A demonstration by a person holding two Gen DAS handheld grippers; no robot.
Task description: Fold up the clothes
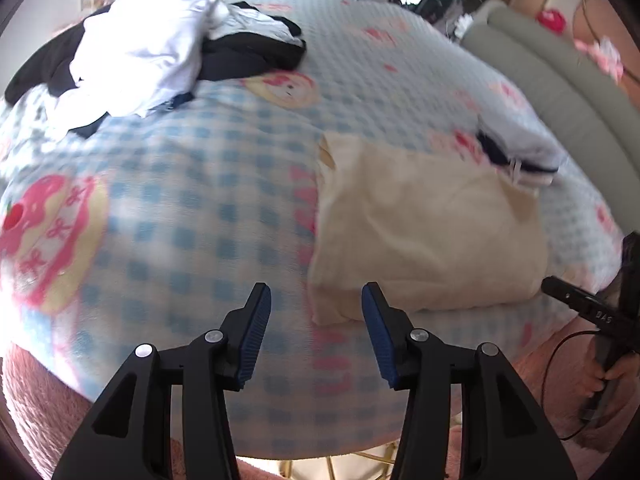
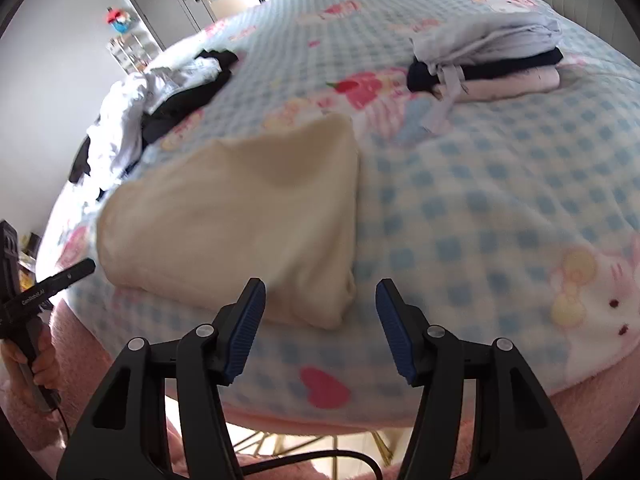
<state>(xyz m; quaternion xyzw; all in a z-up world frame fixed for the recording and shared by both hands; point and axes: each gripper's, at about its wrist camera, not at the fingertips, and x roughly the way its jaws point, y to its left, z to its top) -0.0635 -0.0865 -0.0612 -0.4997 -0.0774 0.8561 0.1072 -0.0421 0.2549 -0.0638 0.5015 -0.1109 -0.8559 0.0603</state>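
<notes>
A folded cream cloth (image 1: 428, 236) lies on the checked blanket (image 1: 192, 200), between both tongs: just right of the empty, open left tongs (image 1: 316, 316), just left of the empty, open right tongs (image 2: 320, 312).

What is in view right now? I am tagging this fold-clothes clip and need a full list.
folded cream garment: one, cream, on the blanket just ahead of both grippers
folded stack: one pile, grey, black and pale pink layers, far right of the bed
unfolded clothes heap: one pile, white and black, far left of the bed
blanket: one, blue-and-white check with pink cartoon prints, covering the bed
headboard: one, grey-green padded, behind the folded stack
left hand-held gripper: one, black with blue pads, open, nothing between the pads
right hand-held gripper: one, black with blue pads, open, nothing between the pads
</notes>
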